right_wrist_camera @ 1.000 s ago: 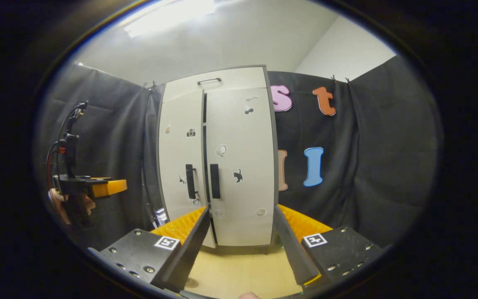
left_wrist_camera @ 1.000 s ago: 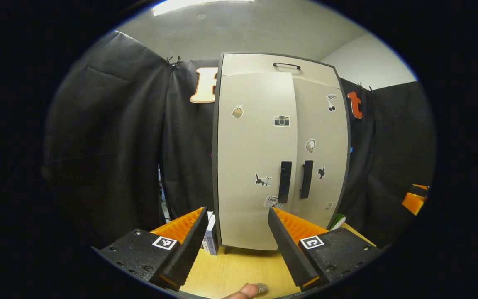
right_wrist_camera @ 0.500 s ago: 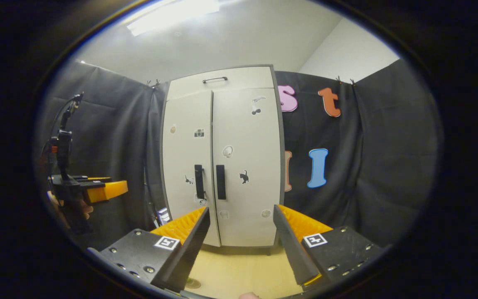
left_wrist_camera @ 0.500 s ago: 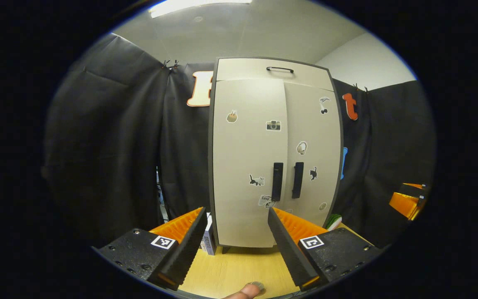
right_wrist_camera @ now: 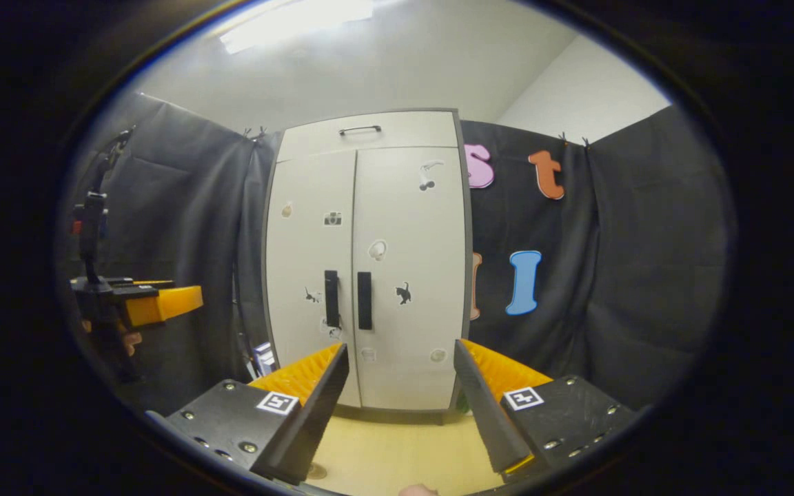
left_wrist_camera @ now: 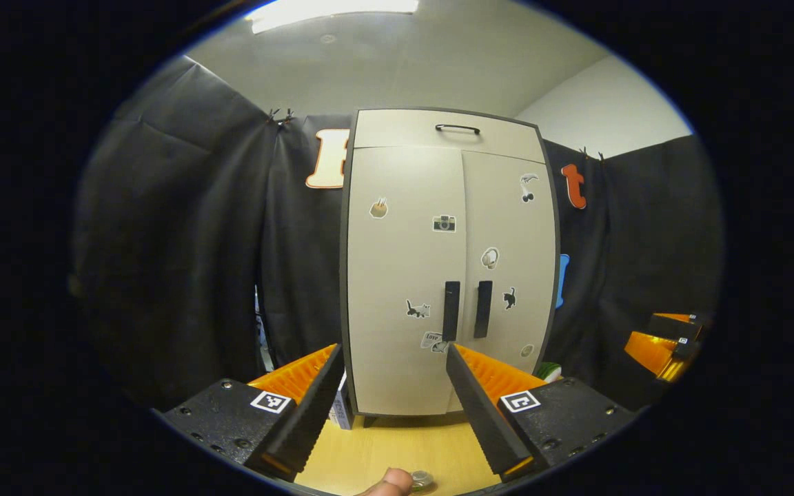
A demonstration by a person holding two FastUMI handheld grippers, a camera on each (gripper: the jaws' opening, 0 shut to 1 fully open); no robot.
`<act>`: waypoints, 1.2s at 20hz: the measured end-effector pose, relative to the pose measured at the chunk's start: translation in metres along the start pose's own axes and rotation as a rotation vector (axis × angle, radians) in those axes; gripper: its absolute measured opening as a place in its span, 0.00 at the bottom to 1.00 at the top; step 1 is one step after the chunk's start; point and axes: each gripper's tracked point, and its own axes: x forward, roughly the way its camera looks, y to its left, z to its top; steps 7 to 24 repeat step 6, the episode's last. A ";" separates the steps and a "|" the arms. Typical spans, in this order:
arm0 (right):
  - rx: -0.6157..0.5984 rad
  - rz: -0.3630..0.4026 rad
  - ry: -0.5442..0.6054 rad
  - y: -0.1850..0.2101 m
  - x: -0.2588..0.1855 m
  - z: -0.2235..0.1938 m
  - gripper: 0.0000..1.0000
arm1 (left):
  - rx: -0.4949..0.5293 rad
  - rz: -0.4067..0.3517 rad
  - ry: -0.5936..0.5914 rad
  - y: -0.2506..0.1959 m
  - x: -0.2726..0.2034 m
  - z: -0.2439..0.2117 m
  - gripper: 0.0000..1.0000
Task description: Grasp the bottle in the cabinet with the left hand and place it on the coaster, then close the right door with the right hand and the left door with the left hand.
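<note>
The beige cabinet (left_wrist_camera: 397, 172) stands upright on the wooden table (left_wrist_camera: 397, 451), both doors flush and meeting at a thin seam. Its two black handles (left_wrist_camera: 451, 310) sit side by side at mid-height. My left gripper (left_wrist_camera: 393, 351) is open and empty, a short way in front of the left door (left_wrist_camera: 397, 372). In the right gripper view the cabinet (right_wrist_camera: 411, 207) is also shut, and my right gripper (right_wrist_camera: 400, 346) is open and empty before it. The left gripper (right_wrist_camera: 156, 306) hangs off to the left there, a hand (right_wrist_camera: 131, 341) beneath it. I see no bottle or coaster that I can make out.
A small white box (left_wrist_camera: 340, 408) stands by the cabinet's left foot and something green (left_wrist_camera: 547, 372) by its right foot. The right gripper's orange finger (left_wrist_camera: 659, 348) shows at the far right. A small round shiny thing (left_wrist_camera: 422, 477) lies beside a fingertip (left_wrist_camera: 387, 486) at the bottom edge.
The left door, slightly ajar a second ago, now sits flush with the right one. Both grippers have drawn back a little from the cabinet, still open.
</note>
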 end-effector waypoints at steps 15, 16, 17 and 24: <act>0.002 -0.030 -0.045 -0.011 0.011 0.007 0.93 | 0.050 -0.010 -0.036 -0.008 0.006 0.006 0.95; 0.002 -0.030 -0.045 -0.011 0.011 0.007 0.93 | 0.050 -0.010 -0.036 -0.008 0.006 0.006 0.95; 0.002 -0.030 -0.045 -0.011 0.011 0.007 0.93 | 0.050 -0.010 -0.036 -0.008 0.006 0.006 0.95; 0.002 -0.030 -0.045 -0.011 0.011 0.007 0.93 | 0.050 -0.010 -0.036 -0.008 0.006 0.006 0.95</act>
